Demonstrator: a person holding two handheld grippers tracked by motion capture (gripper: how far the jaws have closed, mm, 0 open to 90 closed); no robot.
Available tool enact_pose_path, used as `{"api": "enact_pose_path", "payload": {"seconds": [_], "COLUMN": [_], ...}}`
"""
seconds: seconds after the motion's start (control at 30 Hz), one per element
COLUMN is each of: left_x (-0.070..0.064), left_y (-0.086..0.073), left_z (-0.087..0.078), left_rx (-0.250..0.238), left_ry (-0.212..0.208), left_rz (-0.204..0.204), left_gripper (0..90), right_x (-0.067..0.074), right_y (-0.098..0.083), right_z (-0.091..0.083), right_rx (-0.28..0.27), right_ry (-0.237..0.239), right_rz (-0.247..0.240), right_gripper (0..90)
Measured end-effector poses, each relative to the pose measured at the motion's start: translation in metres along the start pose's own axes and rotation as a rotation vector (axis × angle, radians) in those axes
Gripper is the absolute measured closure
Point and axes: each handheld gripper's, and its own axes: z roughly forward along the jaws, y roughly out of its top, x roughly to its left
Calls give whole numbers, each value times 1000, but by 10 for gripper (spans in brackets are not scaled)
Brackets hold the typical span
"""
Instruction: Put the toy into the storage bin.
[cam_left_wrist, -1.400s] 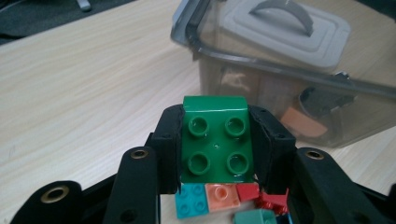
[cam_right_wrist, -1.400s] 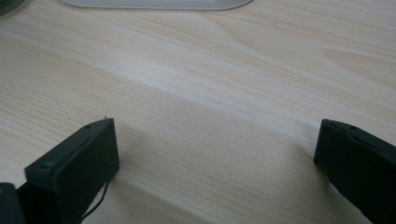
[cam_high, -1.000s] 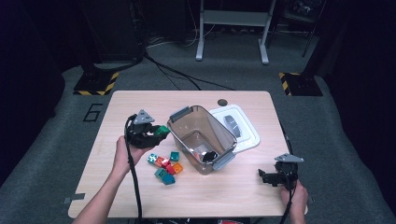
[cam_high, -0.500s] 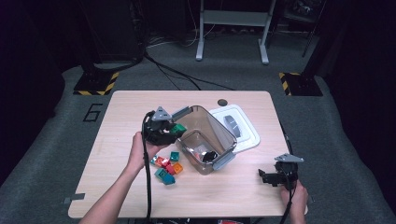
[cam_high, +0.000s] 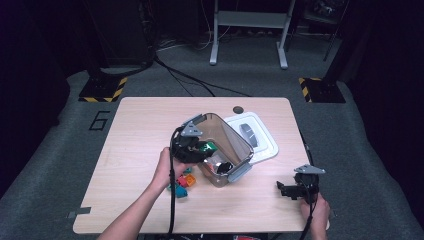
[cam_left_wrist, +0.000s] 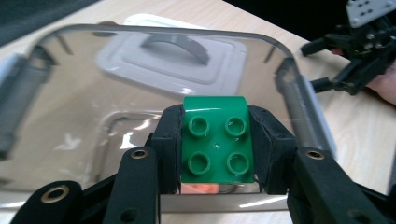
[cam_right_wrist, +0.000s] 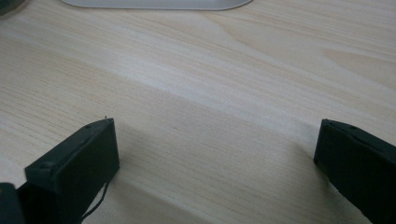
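1. Over the bin (cam_high: 227, 150) mouth, the left gripper (cam_left_wrist: 215, 140) pinches a green brick (cam_left_wrist: 215, 140).
2. Released off-centre, the brick could strike the rim and bounce onto the table (cam_high: 145, 130).
3. Right gripper (cam_high: 295, 189) rests spread, empty, near the lid (cam_high: 255, 135); loose bricks (cam_high: 182, 182) lie beside the bin.

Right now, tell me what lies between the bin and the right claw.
Bare table in the high view: nothing between the bin and the right claw.

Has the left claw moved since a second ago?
Yes. The left claw, shut on the green brick, went rightward across the table, from beside the clear container to over its near rim.
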Motion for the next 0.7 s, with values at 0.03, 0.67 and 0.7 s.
{"api": "enact_pose_path", "payload": {"seconds": [0.03, 0.67, 0.7], "left_x": [-2, -26, -26], "left_y": [0, -10, -10], "left_z": [3, 27, 27], "left_rx": [3, 57, 60], "left_ry": [-7, -83, -85], "left_rz": [3, -7, -6], "left_gripper": [589, 586, 586], "right_x": [0, 0, 0], "right_y": [0, 0, 0], "right_z": [0, 0, 0], "right_rx": [0, 0, 0], "right_ry": [0, 0, 0], "right_rz": [0, 0, 0], "right_gripper": [0, 0, 0]}}
